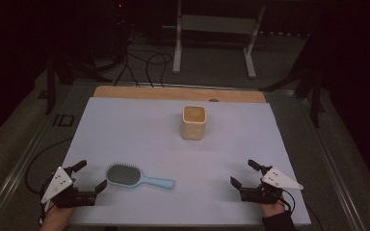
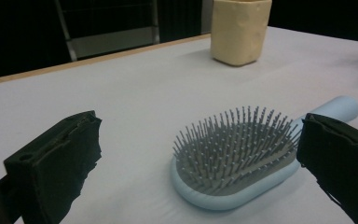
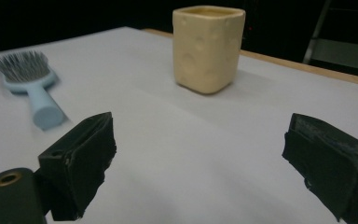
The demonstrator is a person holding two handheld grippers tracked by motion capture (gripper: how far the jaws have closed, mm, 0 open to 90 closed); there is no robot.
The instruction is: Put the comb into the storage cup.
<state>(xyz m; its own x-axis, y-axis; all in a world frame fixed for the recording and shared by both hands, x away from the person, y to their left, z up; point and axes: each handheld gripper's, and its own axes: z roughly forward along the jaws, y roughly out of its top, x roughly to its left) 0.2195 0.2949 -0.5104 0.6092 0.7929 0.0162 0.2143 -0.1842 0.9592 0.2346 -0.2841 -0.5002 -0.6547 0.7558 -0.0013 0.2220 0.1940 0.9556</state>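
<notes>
Left gripper [image 1: 91, 176] wide open, empty, just beside the blue hairbrush [image 1: 136, 177] lying bristles-up on the desk [image 1: 139, 125]. Right gripper [image 1: 243, 173] wide open, empty, well apart from the cream cup [image 1: 193, 122].

Each hand carries a black claw. The left claw [image 1: 90, 176] is topped by a pale grey three-cornered plate dotted with small dark screws, and a thin black cable trails from it toward 9 o'clock. The right claw [image 1: 243, 174] bears the same grey plate, with a cable looping off toward 4 o'clock. Its jaws are blocky and matt black with rough, ragged padding; a brass-ringed hole sits in its body. A dark sleeve [image 1: 278, 222] covers the right wrist.
</notes>
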